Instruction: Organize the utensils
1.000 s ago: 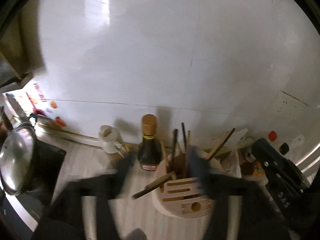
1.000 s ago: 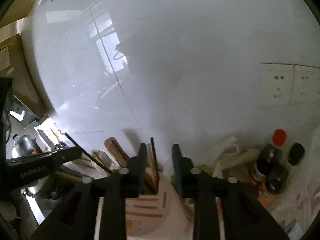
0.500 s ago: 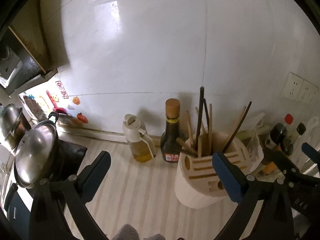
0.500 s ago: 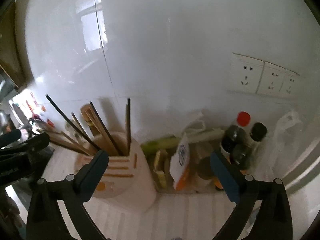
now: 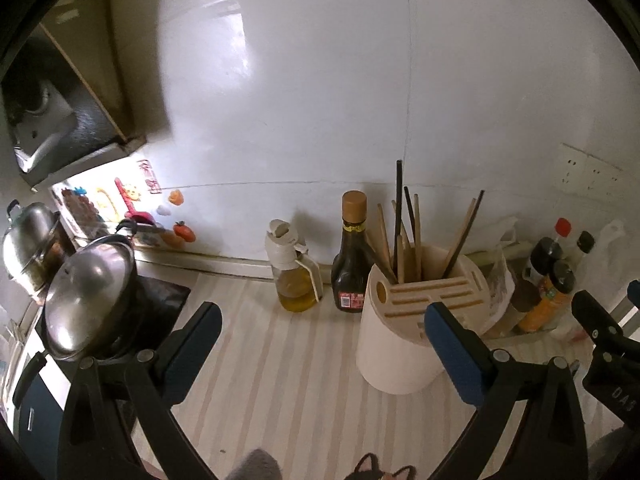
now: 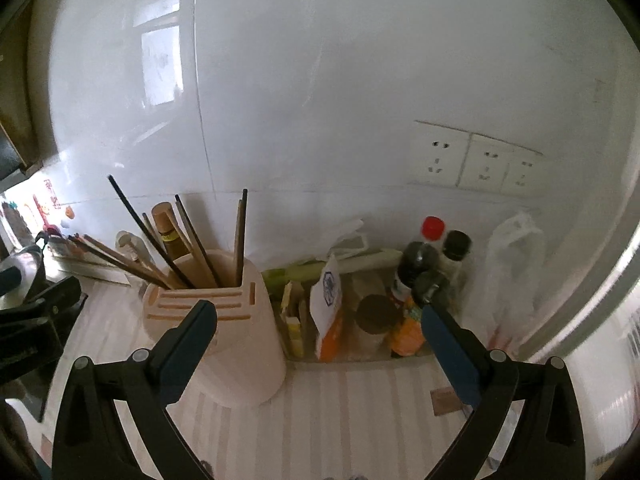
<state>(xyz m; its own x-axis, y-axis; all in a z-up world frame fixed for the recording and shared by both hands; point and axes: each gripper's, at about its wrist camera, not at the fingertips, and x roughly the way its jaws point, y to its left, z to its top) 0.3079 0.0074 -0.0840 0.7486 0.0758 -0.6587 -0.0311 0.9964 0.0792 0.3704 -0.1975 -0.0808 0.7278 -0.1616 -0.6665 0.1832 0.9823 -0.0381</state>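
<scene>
Fingers: my left gripper (image 5: 322, 330) has its jaws spread wide, nothing between them; my right gripper (image 6: 318, 330) is likewise spread wide and empty. Both hang above the striped counter (image 5: 280, 372).

Task item: the cream utensil holder (image 5: 404, 332) stands upright on the counter, near the white wall. In the left wrist view it sits just behind the left gripper's right finger (image 5: 452, 356); in the right wrist view it is behind that gripper's left finger (image 6: 188, 344). Chopsticks (image 6: 192, 240), dark and wooden, stand in its rear well, fanned at different tilts. The front slots look unfilled, as far as I can see.

Surroundings: a dark sauce bottle (image 5: 352, 256) stands just left of the holder, an oil bottle (image 5: 294, 268) beside that. A lidded steel pot (image 5: 88, 296) is at far left. Right of the holder, a tray of packets and bottles (image 6: 416, 276). Wall sockets (image 6: 472, 160) above them.
</scene>
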